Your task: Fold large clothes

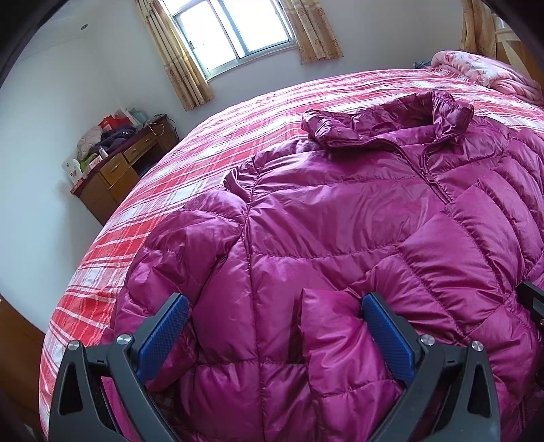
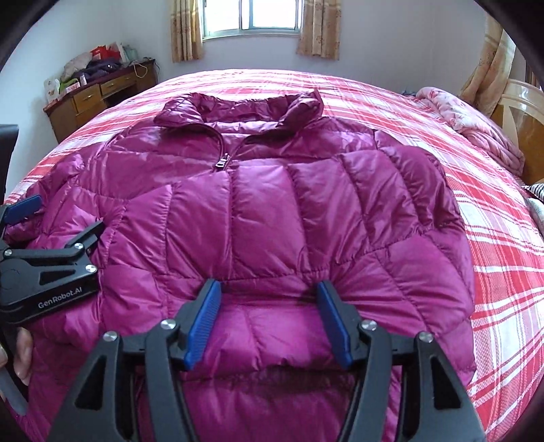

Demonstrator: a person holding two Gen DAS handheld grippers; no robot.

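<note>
A shiny magenta puffer jacket (image 1: 340, 210) lies front up on the bed, zipped, collar toward the window; it also shows in the right wrist view (image 2: 265, 204). My left gripper (image 1: 273, 306) is open, its blue pads on either side of a cuff-like fold of the jacket's left lower part. My right gripper (image 2: 268, 295) is open over the jacket's lower hem, a puffed fold between its pads. The left gripper also shows at the left edge of the right wrist view (image 2: 57, 217).
The bed has a red and white plaid cover (image 2: 493, 238). A pink floral quilt (image 2: 476, 129) lies bunched at the right by the headboard. A wooden desk (image 2: 95, 95) with clutter stands by the far wall under a curtained window (image 2: 251, 17).
</note>
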